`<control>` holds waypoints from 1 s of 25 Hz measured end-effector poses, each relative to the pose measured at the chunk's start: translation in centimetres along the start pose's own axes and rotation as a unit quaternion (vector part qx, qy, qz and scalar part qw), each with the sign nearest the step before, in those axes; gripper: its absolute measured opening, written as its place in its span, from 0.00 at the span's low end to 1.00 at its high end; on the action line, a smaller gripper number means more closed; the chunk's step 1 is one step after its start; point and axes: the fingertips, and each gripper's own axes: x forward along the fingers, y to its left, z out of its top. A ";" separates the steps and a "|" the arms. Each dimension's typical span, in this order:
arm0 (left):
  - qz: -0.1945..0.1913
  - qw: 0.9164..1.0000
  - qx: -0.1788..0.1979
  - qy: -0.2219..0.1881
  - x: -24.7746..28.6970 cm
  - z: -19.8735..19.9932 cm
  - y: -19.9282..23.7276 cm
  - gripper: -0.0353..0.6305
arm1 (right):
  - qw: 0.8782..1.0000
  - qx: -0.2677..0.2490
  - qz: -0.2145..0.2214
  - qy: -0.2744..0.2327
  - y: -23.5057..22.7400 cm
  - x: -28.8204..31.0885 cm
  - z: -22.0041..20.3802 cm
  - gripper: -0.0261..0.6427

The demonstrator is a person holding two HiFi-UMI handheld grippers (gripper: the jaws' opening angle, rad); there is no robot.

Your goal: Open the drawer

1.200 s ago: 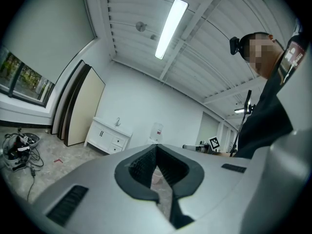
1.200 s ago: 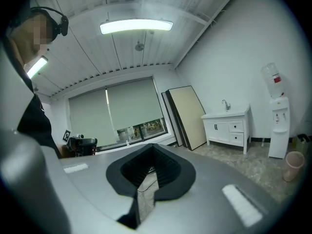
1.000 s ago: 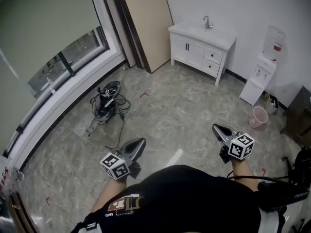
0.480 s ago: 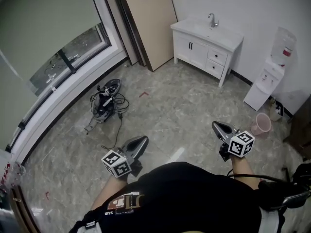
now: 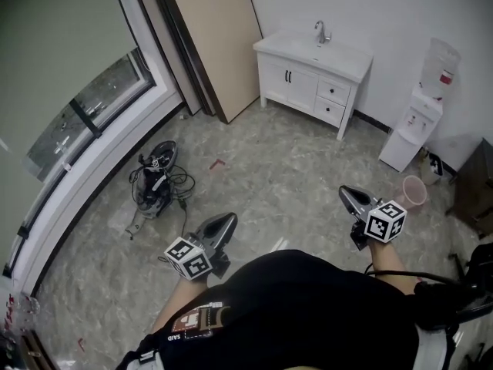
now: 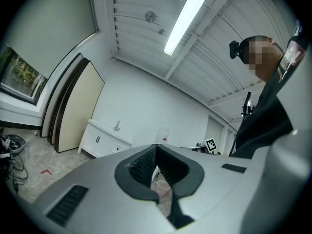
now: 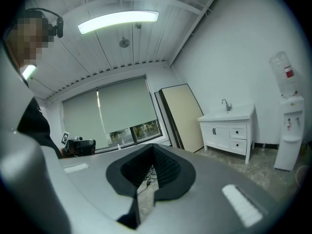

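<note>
Cabled device (image 5: 156, 177): near floor's left edge. Left gripper (image 5: 226, 220): jaws together, empty. Sink cabinet (image 5: 296, 74): floor's far edge; drawer (image 5: 333, 92) on its right half, closed, well apart from both grippers. Right gripper (image 5: 348, 194): jaws together, empty. Water dispenser (image 5: 420, 126): floor's right edge.

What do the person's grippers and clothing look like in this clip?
Both the left gripper and right gripper have smooth silver-grey tapered shells with black ribbed pads inside. Each carries a white cube printed with black square markers. The person wears a short-sleeved black top.
</note>
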 end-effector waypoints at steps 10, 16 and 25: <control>-0.017 1.000 0.021 0.008 -3.1 8.5 14.3 0.05 | 1.000 -0.013 -0.009 -0.012 4.4 15.0 3.2 0.04; -0.001 1.000 0.005 0.002 -3.7 9.4 19.6 0.05 | 1.000 -0.015 -0.004 0.010 3.9 20.7 3.2 0.04; 0.034 0.999 0.000 0.001 -0.8 10.5 25.9 0.05 | 0.999 -0.017 0.037 0.019 0.0 29.2 4.6 0.04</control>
